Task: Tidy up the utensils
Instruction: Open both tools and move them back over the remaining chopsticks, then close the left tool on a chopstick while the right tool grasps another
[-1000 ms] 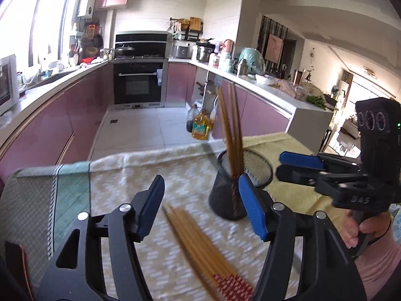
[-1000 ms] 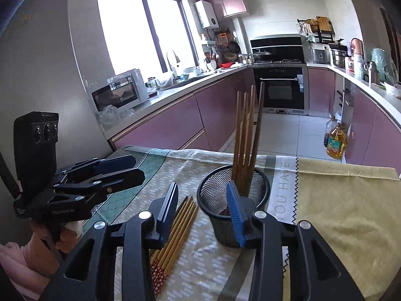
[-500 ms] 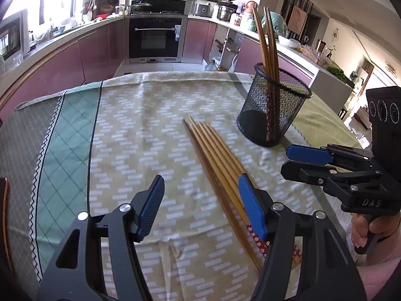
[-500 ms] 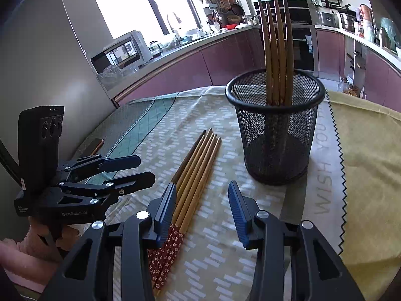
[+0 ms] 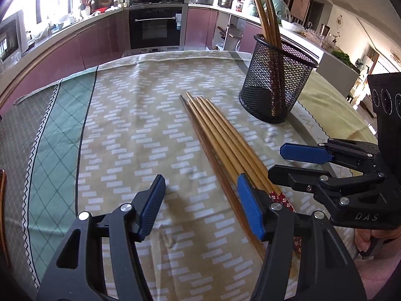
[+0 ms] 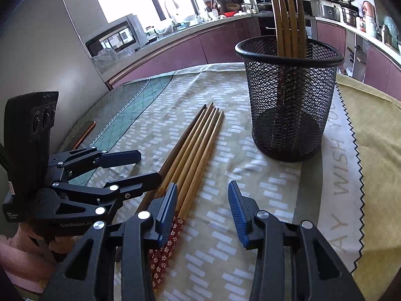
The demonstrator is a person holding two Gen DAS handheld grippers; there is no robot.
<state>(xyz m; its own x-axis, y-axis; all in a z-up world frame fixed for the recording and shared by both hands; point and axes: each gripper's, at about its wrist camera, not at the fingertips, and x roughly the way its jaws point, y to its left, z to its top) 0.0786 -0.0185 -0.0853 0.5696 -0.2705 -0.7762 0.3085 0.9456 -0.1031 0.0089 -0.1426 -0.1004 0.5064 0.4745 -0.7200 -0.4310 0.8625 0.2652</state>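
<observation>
Two grippers: both in view, each held by a person's hand, both angled down over the table.
Left gripper [image 5: 200, 204]: jaws apart, nothing between the pads; only patterned cloth shows in the gap.
Left gripper, right-hand pad [image 5: 249, 207]: sits at the edge of the chopstick bundle; contact cannot be told.
Right gripper [image 6: 200, 213]: jaws apart, bare cloth between the pads, nothing held.
Right gripper, left-hand pad [image 6: 166, 214]: lies over the decorated ends of the bundle; whether it touches them cannot be told.
Loose chopsticks [image 5: 220, 135]: several wooden sticks lying flat and side by side on the cloth, one darker stick on the bundle's outer side; red flower-patterned ends towards the grippers, thin tips pointing away. From the left jaws they run ahead and to the right; from the right jaws, ahead and to the left.
Mesh holder [image 6: 290, 100]: black wire cup, upright on the cloth, ahead and right of both sets of jaws, apart from the loose bundle.
Stored chopsticks [image 6: 288, 20]: a few wooden sticks standing in the holder, leaning on its rim.
Tablecloth [image 5: 125, 125]: beige with white dashes, green checked band to the left, yellow-green panel with grey lettering beyond the holder.
Person's hands: a hand [image 6: 52, 245] in a pink sleeve grips the left tool's handle; a hand [image 5: 363, 240] grips the right tool's handle.
</observation>
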